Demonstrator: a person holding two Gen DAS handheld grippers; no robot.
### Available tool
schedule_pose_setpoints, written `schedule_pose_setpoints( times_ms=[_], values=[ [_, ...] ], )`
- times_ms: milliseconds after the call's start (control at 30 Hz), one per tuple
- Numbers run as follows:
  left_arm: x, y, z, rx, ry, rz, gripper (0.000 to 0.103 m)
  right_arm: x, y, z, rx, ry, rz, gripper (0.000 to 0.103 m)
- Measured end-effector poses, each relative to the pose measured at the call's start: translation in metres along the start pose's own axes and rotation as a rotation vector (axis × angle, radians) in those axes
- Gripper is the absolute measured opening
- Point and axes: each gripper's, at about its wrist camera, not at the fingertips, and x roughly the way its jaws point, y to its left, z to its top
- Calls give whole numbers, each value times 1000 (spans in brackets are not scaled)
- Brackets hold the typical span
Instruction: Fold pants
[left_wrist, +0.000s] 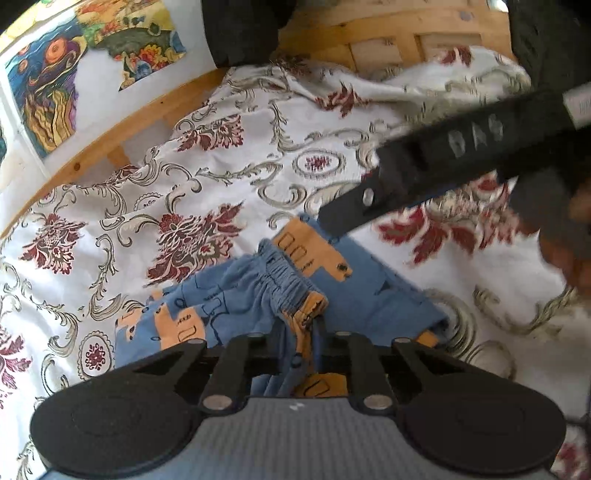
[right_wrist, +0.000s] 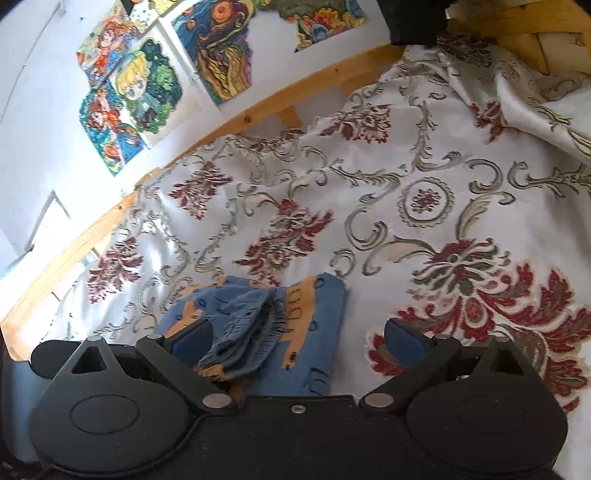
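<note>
Left claw (left_wrist: 295, 354) grips pants (left_wrist: 236, 302) (right claw (right_wrist: 299, 343) gapes).

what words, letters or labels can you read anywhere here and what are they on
"DAS": pale, blurred raised letters on the black plastic right gripper, seen from the left wrist camera; the reading is uncertain.
White label strip on that same gripper: print too blurred to read.
Blue and orange patterned pants: drawn shapes only, no words.
Colourful paintings on the white wall: no readable text.
</note>
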Motion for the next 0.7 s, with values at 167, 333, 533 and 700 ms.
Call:
schedule_pose_setpoints(
  times_ms=[167, 333, 533, 700],
  values=[
    [-16, -7, 16, 10, -51, -47, 15, -7, -9, 6, 95, -24, 60, 99],
    [-12, -34, 15, 85, -61, -48, 15, -11, -19, 10, 151, -32, 45, 99],
    [8, -34, -8, 54, -37, -142, 16, -2, -20, 4, 125, 10, -16, 99],
    [2, -26, -12, 6, -42, -182, 35, 4, -9, -2, 2, 4, -128, 99]
  ],
)
